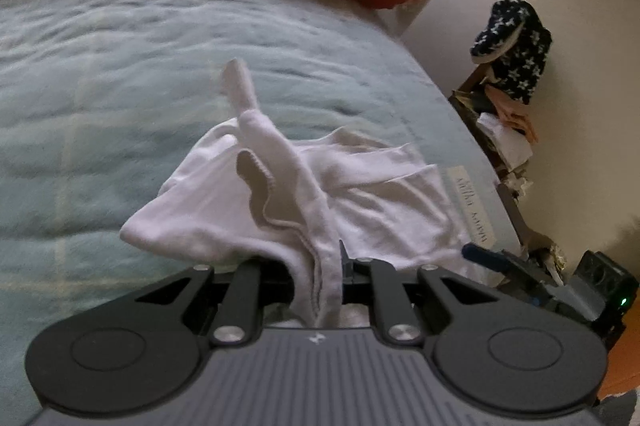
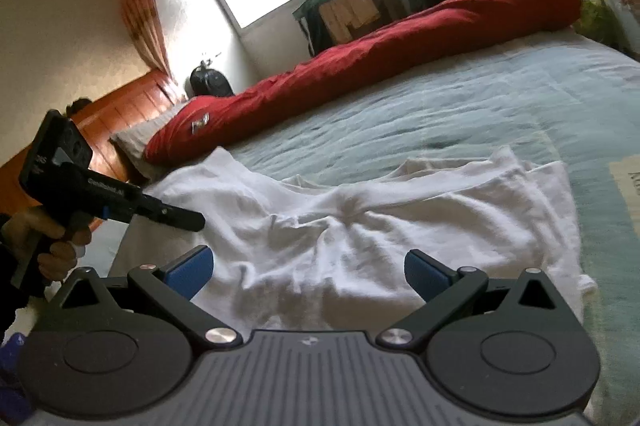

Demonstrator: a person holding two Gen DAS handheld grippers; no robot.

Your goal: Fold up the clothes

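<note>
**Soft white garment pinched at its hem, other side free**

Nearest the left wrist camera, the left gripper point(image 1: 320, 278) is closed narrow on a bunched, stitched edge of the white garment point(image 1: 280, 193), which rises out of the jaws in a thick twisted fold. The rest of the garment trails down onto the pale blue bedspread point(image 1: 100, 73), partly lifted and sagging on the side near the grip. In the right wrist view, the right gripper point(image 2: 308, 272) stands wide with its 2 blue pads point(image 2: 190, 268) apart and nothing between them, poised over the near part of the same garment point(image 2: 380, 218), which spreads rumpled across the bed. A hand point(image 2: 48, 242) holds the left tool at the left of that view, its tip at the cloth's left edge.

The fabric looks like light, limp cotton knit: it drapes, creases easily and keeps no shape, so 1 grip alone lets it twist and hang. It is not fragile or slippery, but a pinch may catch several layers at once. I judge the best hold to be the hemmed edge or a corner, with the right gripper taking the opposite corner so the cloth can be stretched flat. The red bolster point(image 2: 380, 57) lies well apart, along the far side of the bed.
</note>
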